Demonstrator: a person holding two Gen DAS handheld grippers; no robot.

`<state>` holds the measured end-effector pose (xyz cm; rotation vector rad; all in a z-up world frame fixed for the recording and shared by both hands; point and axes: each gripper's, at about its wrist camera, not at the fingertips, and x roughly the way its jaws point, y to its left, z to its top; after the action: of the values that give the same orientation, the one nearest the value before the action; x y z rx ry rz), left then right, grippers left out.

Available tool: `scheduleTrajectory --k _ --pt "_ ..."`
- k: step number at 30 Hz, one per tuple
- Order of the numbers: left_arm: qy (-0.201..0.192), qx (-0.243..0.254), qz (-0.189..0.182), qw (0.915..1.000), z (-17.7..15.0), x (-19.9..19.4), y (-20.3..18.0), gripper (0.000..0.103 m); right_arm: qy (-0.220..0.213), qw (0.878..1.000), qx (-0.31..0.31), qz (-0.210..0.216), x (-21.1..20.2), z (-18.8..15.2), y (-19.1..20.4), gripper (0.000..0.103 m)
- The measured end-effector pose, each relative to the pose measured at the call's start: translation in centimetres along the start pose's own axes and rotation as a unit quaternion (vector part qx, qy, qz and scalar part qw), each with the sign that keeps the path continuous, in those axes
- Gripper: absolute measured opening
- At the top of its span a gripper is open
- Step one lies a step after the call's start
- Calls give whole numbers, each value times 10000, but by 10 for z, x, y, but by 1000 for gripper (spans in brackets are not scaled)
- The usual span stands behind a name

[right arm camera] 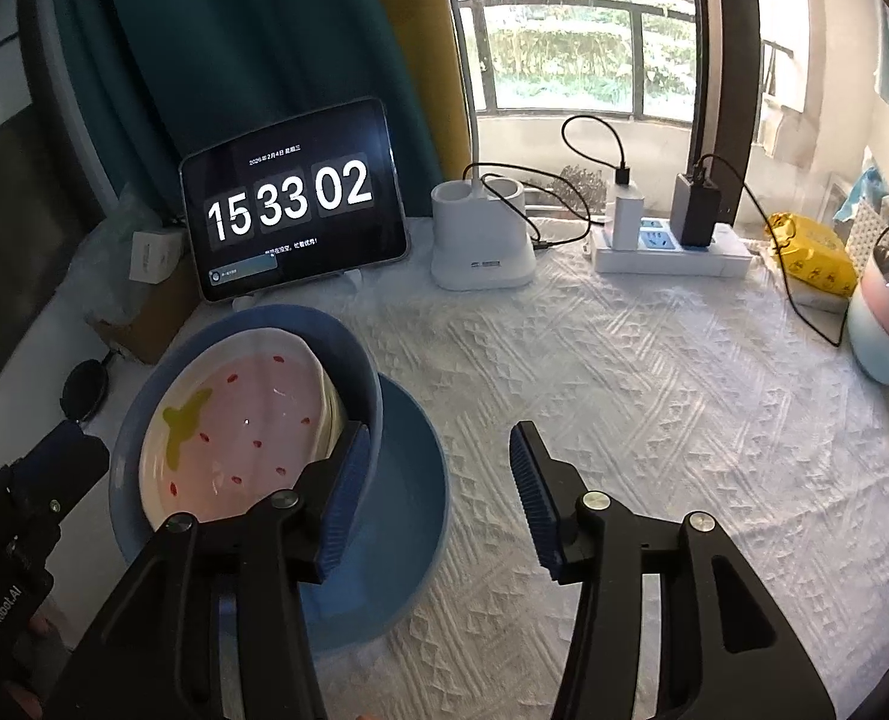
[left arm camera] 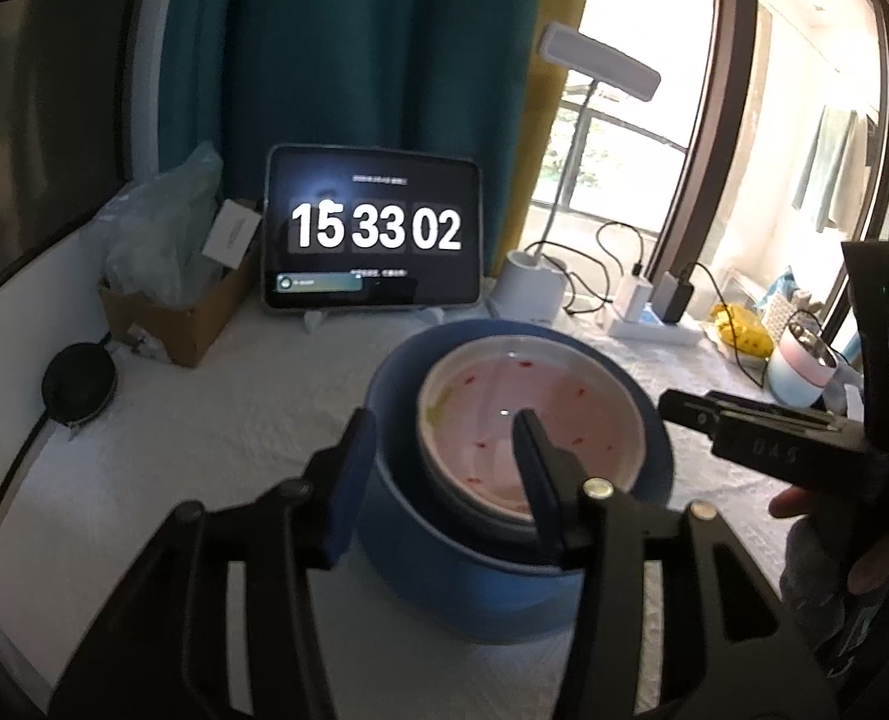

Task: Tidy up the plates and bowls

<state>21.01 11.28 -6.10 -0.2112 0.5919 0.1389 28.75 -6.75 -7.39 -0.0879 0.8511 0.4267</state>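
Left wrist view: you see one pink plate (left arm camera: 531,420) inside one blue bowl (left arm camera: 474,588); anything beneath is hidden. Your left gripper (left arm camera: 444,474) stands partly open astride the bowl's near wall, tilted down, pads apart from it.

Right wrist view: two blue bowls (right arm camera: 360,360) stacked on the surface (right arm camera: 654,420), plate uppermost. Your right gripper (right arm camera: 438,498) gapes, holding nothing, beside the stack.
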Motion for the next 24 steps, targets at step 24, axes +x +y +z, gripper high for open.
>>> scheduleTrajectory --k 24 --pt "-81 394 -383 9985 -27 -29 -59 53 -235 9993 75 -278 -56 -44 -37 52"
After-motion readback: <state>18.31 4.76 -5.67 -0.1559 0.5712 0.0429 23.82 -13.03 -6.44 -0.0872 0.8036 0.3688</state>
